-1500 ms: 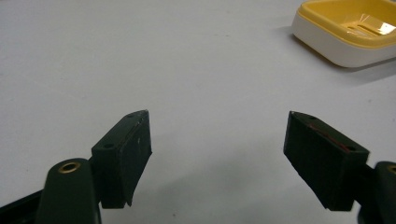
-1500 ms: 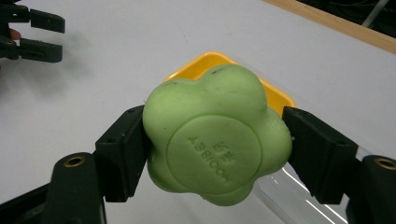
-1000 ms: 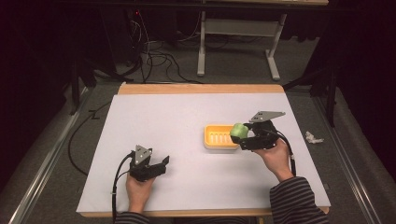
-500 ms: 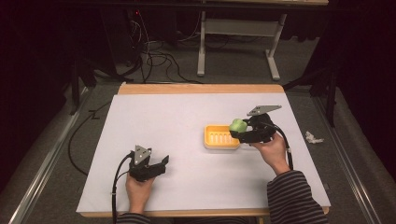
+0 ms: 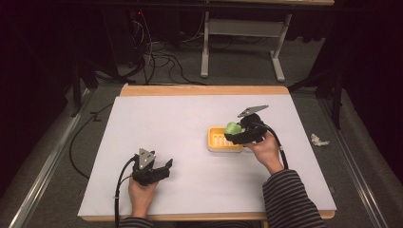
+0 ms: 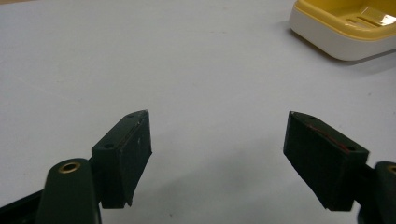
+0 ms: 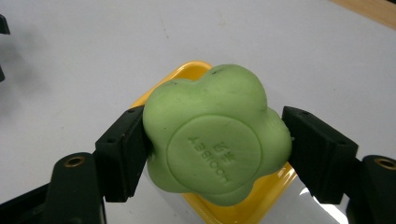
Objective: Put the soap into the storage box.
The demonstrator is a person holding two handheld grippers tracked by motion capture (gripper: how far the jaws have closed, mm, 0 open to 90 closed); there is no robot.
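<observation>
The right claw [image 7: 217, 154] is pinching a lobed green soap bar [image 7: 215, 140] by its sides over the yellow soap dish [image 5: 221, 141] (looking firm, probably slick); the left claw [image 6: 219, 163] is resting wide.

A white-topped table [image 5: 190, 123] with a wooden edge bears a yellow soap dish [image 5: 219, 140].

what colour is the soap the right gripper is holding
Light green; the soap shows best in the right gripper view, over the yellow dish.
</observation>
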